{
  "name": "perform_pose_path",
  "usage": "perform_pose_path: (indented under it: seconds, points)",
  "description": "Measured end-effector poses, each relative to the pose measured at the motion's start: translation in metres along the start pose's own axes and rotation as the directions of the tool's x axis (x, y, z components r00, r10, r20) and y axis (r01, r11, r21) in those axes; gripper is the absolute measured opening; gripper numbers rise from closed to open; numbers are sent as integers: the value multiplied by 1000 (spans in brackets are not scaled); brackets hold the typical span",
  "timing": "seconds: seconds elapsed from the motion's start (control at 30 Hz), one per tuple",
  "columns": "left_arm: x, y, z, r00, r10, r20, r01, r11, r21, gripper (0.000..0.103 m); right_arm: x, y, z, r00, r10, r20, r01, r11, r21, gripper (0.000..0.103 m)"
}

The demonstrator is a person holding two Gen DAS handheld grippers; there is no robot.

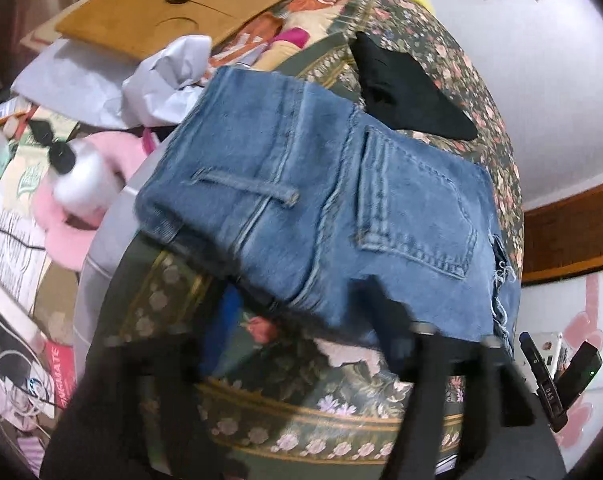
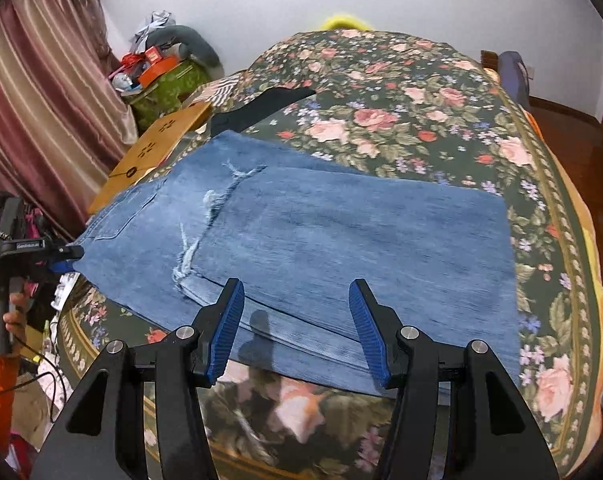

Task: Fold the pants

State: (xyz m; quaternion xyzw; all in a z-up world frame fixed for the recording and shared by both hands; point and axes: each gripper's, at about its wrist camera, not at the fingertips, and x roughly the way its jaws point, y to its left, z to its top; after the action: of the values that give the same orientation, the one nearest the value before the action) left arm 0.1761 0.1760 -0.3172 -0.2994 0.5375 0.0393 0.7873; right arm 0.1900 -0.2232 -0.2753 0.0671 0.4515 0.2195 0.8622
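Blue jeans (image 1: 301, 208) lie folded flat on a floral bedspread (image 1: 309, 420), back pocket and belt loop facing up. My left gripper (image 1: 301, 352) is blurred just in front of the waist end, open, its fingers wide apart over the bedspread and holding nothing. The right wrist view shows the jeans (image 2: 341, 232) with frayed rips across them. My right gripper (image 2: 297, 320) hovers over their near edge, open, its blue pads (image 2: 227, 328) apart and gripping no cloth. The left gripper (image 2: 67, 256) appears at the waist end, held by a hand (image 2: 13, 312).
A black garment (image 1: 401, 92) lies on the bed beyond the jeans. A brown wooden board (image 1: 173, 8), white paper, pink plush and cables crowd the bed's left side. A curtain (image 2: 41, 100) hangs at the left, and a bare floral bedspread (image 2: 421, 112) stretches behind the jeans.
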Motion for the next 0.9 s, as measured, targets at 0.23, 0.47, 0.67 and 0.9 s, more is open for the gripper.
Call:
perform_pose_path:
  seconds: [0.23, 0.47, 0.67, 0.9]
  points:
    - [30, 21, -5, 989, -116, -89, 105, 988, -117, 71, 19, 11, 4, 1000, -1, -31, 0, 1000, -32, 52]
    - [52, 8, -1, 991, -132, 24, 135, 982, -134, 98, 37, 16, 4, 997, -38, -74, 30, 994, -105, 53]
    - [47, 7, 8, 985, -142, 99, 156, 976, -155, 52, 38, 13, 4, 997, -16, -76, 8, 995, -100, 53]
    - [13, -51, 5, 967, 52, 248, -77, 993, 93, 20, 33, 13, 5, 999, -11, -52, 8, 998, -56, 52]
